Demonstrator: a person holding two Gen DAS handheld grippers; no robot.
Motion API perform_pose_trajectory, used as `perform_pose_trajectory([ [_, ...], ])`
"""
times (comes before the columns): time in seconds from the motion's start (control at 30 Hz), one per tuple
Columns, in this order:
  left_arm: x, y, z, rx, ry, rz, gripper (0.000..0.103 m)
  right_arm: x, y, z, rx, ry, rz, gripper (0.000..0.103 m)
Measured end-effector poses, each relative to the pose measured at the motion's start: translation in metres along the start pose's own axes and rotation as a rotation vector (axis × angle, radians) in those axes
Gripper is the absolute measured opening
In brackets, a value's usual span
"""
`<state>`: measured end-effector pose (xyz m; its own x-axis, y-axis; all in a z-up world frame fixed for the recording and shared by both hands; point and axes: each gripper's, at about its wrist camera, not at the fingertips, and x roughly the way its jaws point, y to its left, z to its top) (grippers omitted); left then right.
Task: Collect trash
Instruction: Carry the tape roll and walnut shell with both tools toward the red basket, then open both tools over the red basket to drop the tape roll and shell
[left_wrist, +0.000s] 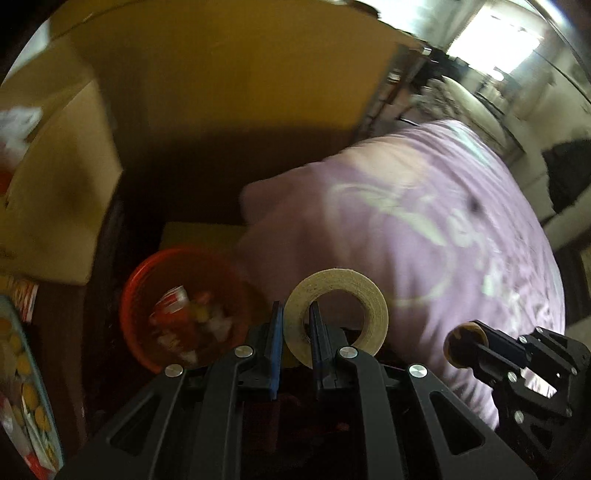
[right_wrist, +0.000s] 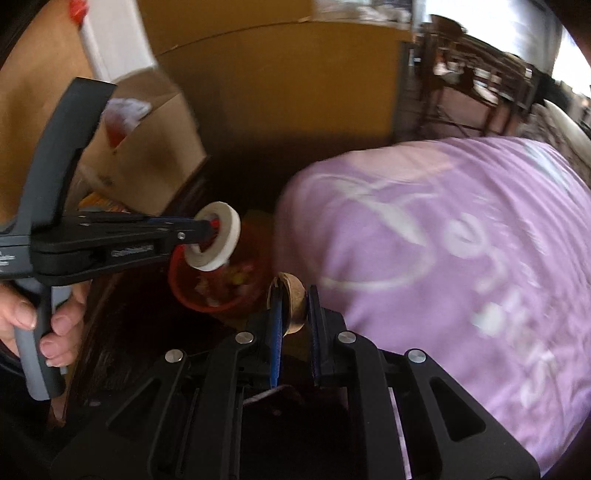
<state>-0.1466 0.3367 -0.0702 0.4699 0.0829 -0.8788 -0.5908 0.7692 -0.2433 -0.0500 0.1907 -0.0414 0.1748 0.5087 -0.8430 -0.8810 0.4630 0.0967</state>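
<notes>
My left gripper (left_wrist: 295, 314) is shut on a cream tape roll (left_wrist: 364, 299), one finger through its hole; it also shows in the right wrist view (right_wrist: 221, 236), held over the red bin. My right gripper (right_wrist: 295, 295) is shut on a brown cardboard tape core (right_wrist: 293, 302); it shows in the left wrist view (left_wrist: 466, 344) at the right. A red trash bin (left_wrist: 162, 273) holds wrappers and scraps, below and left of the left gripper; it also shows in the right wrist view (right_wrist: 192, 295).
A cardboard box (left_wrist: 55, 206) stands left of the bin, with a larger box behind (right_wrist: 258, 74). The person's lilac shirt (left_wrist: 424, 229) fills the right side. A tray with printed packets (left_wrist: 22, 387) lies at the far left. The floor is dark.
</notes>
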Motion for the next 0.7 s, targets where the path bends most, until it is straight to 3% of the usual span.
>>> perform_pose_trajectory([
  [0.33, 0.03, 0.093, -0.006, -0.16, 0.061, 0.07, 0.014, 0.056, 0.056, 0.03, -0.074, 0.092, 0.101, 0.014],
  [0.7, 0.064, 0.147, -0.01, -0.252, 0.131, 0.141, 0.015, 0.153, 0.083, 0.053, -0.04, 0.215, 0.195, 0.017],
])
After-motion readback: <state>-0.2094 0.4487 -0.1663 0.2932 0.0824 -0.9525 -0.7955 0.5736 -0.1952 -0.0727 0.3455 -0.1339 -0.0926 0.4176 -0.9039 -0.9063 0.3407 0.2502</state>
